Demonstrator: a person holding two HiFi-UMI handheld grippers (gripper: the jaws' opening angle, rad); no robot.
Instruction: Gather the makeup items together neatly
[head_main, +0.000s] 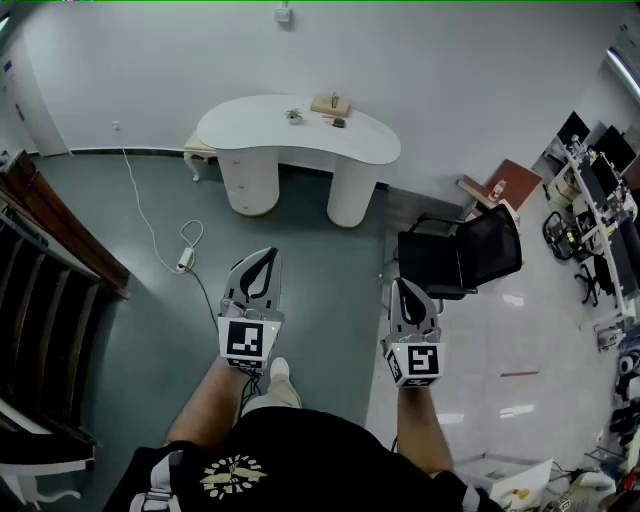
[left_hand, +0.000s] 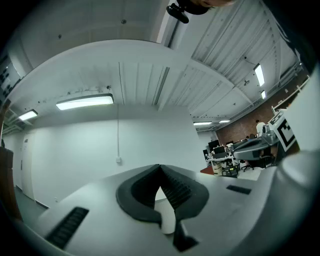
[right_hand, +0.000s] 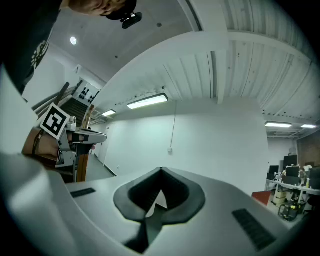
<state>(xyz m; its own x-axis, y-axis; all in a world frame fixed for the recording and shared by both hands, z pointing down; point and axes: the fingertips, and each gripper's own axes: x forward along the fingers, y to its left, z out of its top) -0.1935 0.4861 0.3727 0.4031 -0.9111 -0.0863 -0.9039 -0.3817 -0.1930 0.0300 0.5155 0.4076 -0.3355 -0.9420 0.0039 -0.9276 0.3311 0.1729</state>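
A white kidney-shaped table (head_main: 370, 146) stands far ahead against the wall. On it lie a few small makeup items: a tan box (head_main: 330, 104), a small greenish piece (head_main: 294, 116) and a dark piece (head_main: 339, 123). My left gripper (head_main: 268, 252) and right gripper (head_main: 403, 284) are held level in front of my body, well short of the table. Both are shut with nothing between the jaws. The left gripper view shows its tips (left_hand: 160, 166) meeting against the white wall. In the right gripper view its tips (right_hand: 161, 170) meet the same way.
A black office chair (head_main: 460, 250) stands just right of my right gripper. A white cable with a power strip (head_main: 185, 258) lies on the grey floor at the left. Dark wooden stairs (head_main: 50, 270) line the left side. Desks with monitors (head_main: 600, 190) fill the right.
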